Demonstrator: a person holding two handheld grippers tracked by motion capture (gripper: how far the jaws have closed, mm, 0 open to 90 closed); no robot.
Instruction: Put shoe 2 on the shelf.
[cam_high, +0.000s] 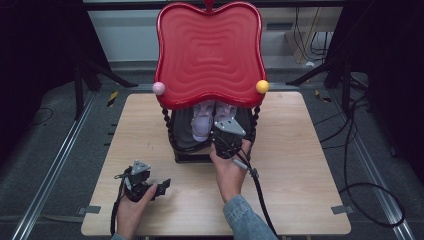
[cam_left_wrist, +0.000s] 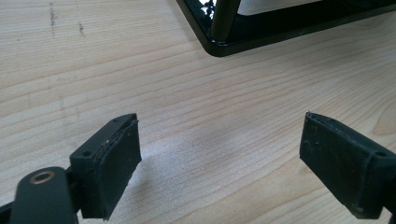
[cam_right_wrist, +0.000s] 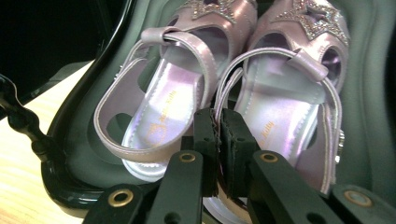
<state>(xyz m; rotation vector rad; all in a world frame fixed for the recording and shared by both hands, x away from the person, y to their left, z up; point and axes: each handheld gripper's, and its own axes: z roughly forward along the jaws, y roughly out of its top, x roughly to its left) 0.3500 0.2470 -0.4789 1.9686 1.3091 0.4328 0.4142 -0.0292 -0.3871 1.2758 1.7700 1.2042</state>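
A pair of lilac sandals with glittery stars stands side by side in the black lower tray (cam_high: 182, 137) of a small two-tier stand. The left sandal (cam_right_wrist: 163, 112) and right sandal (cam_right_wrist: 280, 112) touch at their inner edges, toes pointing away. My right gripper (cam_right_wrist: 217, 122) reaches under the red top tray (cam_high: 210, 50), and its jaws are shut where the two inner heel straps meet. In the high view the right gripper (cam_high: 216, 129) partly hides the sandals (cam_high: 201, 125). My left gripper (cam_high: 161, 189) lies low over the wooden table (cam_high: 300, 165) at the front left. The left gripper (cam_left_wrist: 219, 154) is open, with bare wood between the jaws.
The red wavy tray overhangs the lower one on twisted black posts, with a pink ball (cam_high: 159, 88) and a yellow ball (cam_high: 262, 86) at its front corners. The stand's black base (cam_left_wrist: 280, 32) lies ahead of the left gripper. Cables trail off the table's front and right.
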